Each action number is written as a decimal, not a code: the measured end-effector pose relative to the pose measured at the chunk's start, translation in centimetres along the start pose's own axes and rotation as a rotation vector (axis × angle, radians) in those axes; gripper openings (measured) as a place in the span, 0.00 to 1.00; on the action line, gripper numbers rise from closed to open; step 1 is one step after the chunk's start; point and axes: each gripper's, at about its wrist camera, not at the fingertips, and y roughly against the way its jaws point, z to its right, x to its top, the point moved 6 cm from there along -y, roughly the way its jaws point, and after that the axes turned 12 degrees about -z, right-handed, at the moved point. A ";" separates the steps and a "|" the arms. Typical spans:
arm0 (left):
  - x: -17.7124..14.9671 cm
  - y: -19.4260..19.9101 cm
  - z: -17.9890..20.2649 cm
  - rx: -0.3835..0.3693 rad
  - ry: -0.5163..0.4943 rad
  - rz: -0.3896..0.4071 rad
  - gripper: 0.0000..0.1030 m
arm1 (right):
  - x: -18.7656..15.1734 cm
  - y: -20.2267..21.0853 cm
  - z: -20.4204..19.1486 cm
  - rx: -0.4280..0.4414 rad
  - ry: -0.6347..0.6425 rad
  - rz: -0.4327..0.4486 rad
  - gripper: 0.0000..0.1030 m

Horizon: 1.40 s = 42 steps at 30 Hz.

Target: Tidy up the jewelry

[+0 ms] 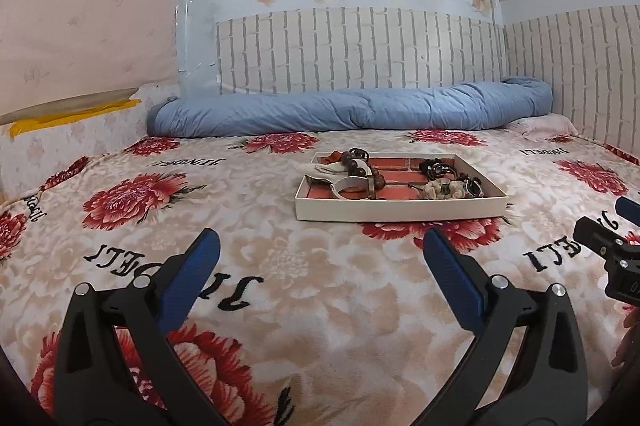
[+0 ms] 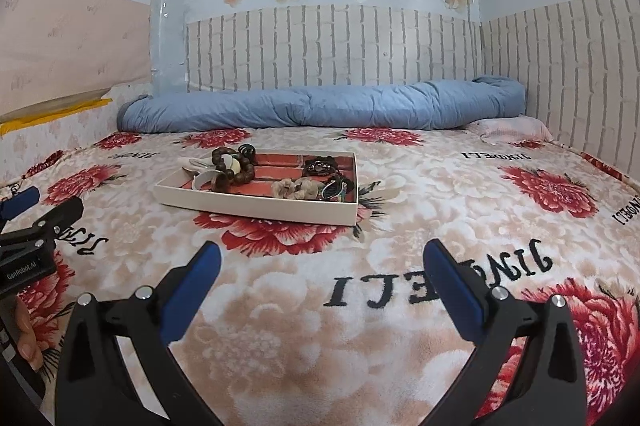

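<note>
A shallow white tray (image 1: 400,211) with a red brick-pattern floor lies on the bed ahead of both grippers; it also shows in the right wrist view (image 2: 256,205). In it lie a brown wooden bead bracelet (image 1: 358,166) (image 2: 232,168), a white bangle (image 1: 348,185), a cream beaded piece (image 1: 440,188) (image 2: 298,188) and dark jewelry (image 1: 436,166) (image 2: 320,165). My left gripper (image 1: 320,250) is open and empty, short of the tray. My right gripper (image 2: 322,254) is open and empty, short of the tray and to its right. Each gripper shows at the edge of the other's view.
A floral blanket (image 1: 280,266) covers the bed. A rolled blue quilt (image 1: 352,108) lies along the brick-pattern wall behind the tray. A pink pillow (image 2: 516,128) sits at the far right corner. The bed's left edge has a headboard with yellow tape (image 1: 72,116).
</note>
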 end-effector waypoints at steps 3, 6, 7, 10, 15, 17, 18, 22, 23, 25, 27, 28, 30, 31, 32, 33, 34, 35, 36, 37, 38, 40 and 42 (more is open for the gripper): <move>-0.1 -0.3 -0.2 -0.003 0.009 -0.011 0.95 | 0.0 0.0 0.0 -0.003 0.003 0.003 0.96; -0.1 -0.4 -0.3 0.001 0.013 -0.018 0.95 | 0.0 0.1 -0.1 -0.006 0.012 0.005 0.96; -0.2 -0.3 -0.3 0.000 0.014 -0.016 0.95 | 0.1 0.1 -0.1 -0.006 0.013 0.005 0.96; -0.1 -0.5 -0.3 -0.002 0.010 -0.019 0.95 | 0.0 0.0 -0.1 -0.006 0.010 0.004 0.96; -0.2 -0.5 -0.2 -0.014 0.007 -0.023 0.95 | 0.0 0.1 -0.2 -0.005 0.003 0.004 0.96; -0.3 -0.4 -0.1 -0.023 0.003 -0.017 0.95 | 0.0 0.1 -0.1 -0.006 0.003 0.006 0.96; -0.3 -0.3 0.0 -0.027 0.001 -0.014 0.95 | 0.0 0.1 -0.2 -0.006 0.003 0.007 0.96; -0.4 -0.1 0.3 -0.025 -0.015 -0.005 0.95 | 0.0 0.1 -0.3 -0.011 0.011 0.008 0.96; -0.4 -0.1 0.4 -0.025 -0.017 -0.004 0.95 | 0.0 0.1 -0.3 -0.012 0.012 0.008 0.96; -0.4 0.0 0.5 -0.023 -0.022 0.002 0.95 | 0.0 0.1 -0.4 -0.013 0.015 0.008 0.96; -0.4 0.0 0.5 -0.025 -0.021 0.001 0.95 | 0.0 0.1 -0.4 -0.012 0.013 0.008 0.96; -0.4 0.0 0.5 -0.026 -0.017 -0.002 0.95 | 0.0 0.1 -0.4 -0.012 0.013 0.008 0.96; -0.4 0.0 0.5 -0.030 -0.013 -0.006 0.95 | -0.1 0.1 -0.4 -0.012 0.012 0.007 0.96; -0.4 0.0 0.5 -0.033 -0.011 -0.008 0.95 | 0.0 0.1 -0.4 -0.012 0.012 0.008 0.96; -0.4 0.0 0.5 -0.034 -0.009 -0.009 0.95 | 0.0 0.1 -0.4 -0.012 0.012 0.008 0.96; -0.4 -0.1 0.4 -0.034 -0.009 -0.010 0.95 | -0.1 0.1 -0.4 -0.012 0.012 0.009 0.96; -0.4 -0.1 0.5 -0.033 -0.010 -0.011 0.95 | 0.0 0.1 -0.4 -0.012 0.013 0.009 0.96; -0.4 -0.1 0.5 -0.033 -0.011 -0.012 0.95 | 0.0 0.1 -0.4 -0.012 0.013 0.008 0.96; -0.4 -0.1 0.5 -0.032 -0.012 -0.012 0.95 | 0.0 0.1 -0.4 -0.012 0.013 0.008 0.96; -0.3 -0.1 0.6 -0.032 -0.013 -0.013 0.95 | 0.0 0.1 -0.4 -0.012 0.013 0.008 0.96; -0.3 -0.1 0.6 -0.031 -0.014 -0.013 0.95 | 0.0 0.1 -0.4 -0.012 0.013 0.008 0.96; -0.3 0.0 0.6 -0.032 -0.014 -0.012 0.95 | 0.0 0.1 -0.4 -0.012 0.013 0.008 0.96; -0.3 -0.1 0.6 -0.033 -0.013 -0.011 0.95 | 0.0 0.1 -0.4 -0.012 0.013 0.009 0.96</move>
